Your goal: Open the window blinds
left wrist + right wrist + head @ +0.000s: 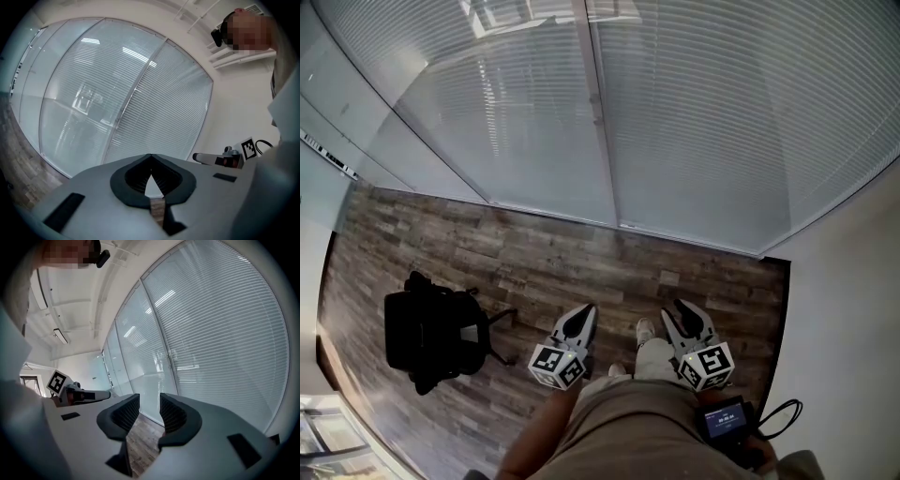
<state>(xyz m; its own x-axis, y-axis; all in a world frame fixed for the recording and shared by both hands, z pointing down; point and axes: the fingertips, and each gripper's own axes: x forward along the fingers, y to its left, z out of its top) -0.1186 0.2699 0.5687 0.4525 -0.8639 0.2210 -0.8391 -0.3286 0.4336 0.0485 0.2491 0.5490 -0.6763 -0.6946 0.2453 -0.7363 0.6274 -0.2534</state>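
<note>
White window blinds [694, 122] with their slats closed cover the glass panels ahead, split by a thin upright post [596, 103]. They also fill the left gripper view [159, 108] and the right gripper view [225, 333]. Both grippers are low in front of the person's body, well short of the blinds and pointing at them. My left gripper [584, 314] [151, 159] is shut, its tips meeting with nothing between them. My right gripper [684, 309] [149, 401] is open, and only floor shows through its gap.
A black bag [431, 337] lies on the wooden floor [534, 262] to the left. A white wall [853, 309] closes the right side. A small screen device [727, 417] with a cable hangs at the person's waist. Frosted glass panels [356, 103] continue to the left.
</note>
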